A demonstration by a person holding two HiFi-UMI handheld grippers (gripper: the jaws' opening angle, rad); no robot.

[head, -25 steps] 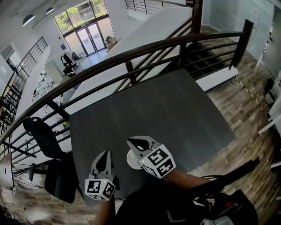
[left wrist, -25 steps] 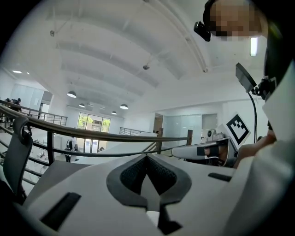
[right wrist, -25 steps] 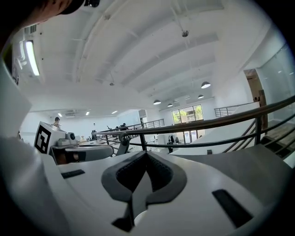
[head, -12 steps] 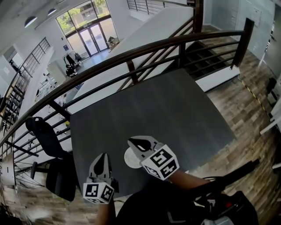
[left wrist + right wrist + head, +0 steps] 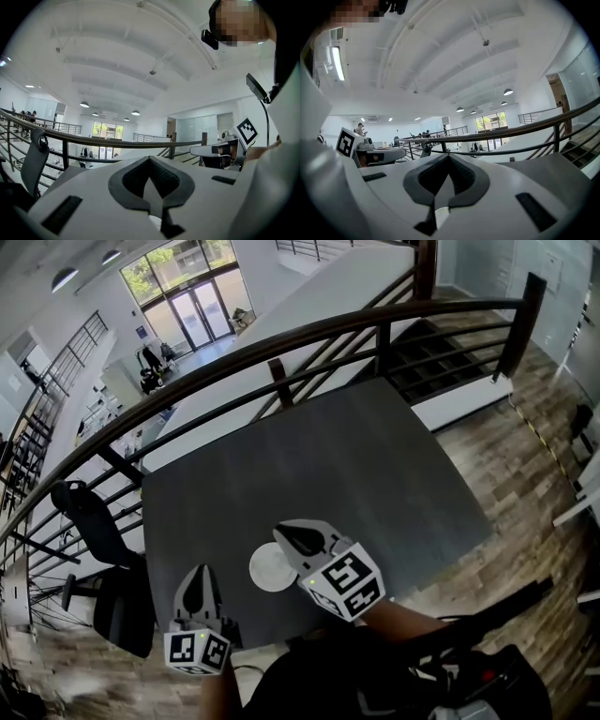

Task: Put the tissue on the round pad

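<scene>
In the head view the right gripper (image 5: pixel 286 535) covers the right edge of the flat round white pad (image 5: pixel 267 570), and I can't tell whether anything lies on it. The person's dark clothing (image 5: pixel 319 681) hides the near edge of the dark grey square table (image 5: pixel 309 456). The black office chair (image 5: pixel 127 610) sits partly behind the dark wooden railing (image 5: pixel 328 337). In its own view, the left gripper (image 5: pixel 151 185) blocks my sight of the tabletop with its white body.

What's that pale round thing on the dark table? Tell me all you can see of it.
A round pad: a thin, flat, off-white disc lying on the dark grey table near its front edge. The right gripper hides its right rim; whether they touch is unclear. The left gripper is apart, to its left.
</scene>
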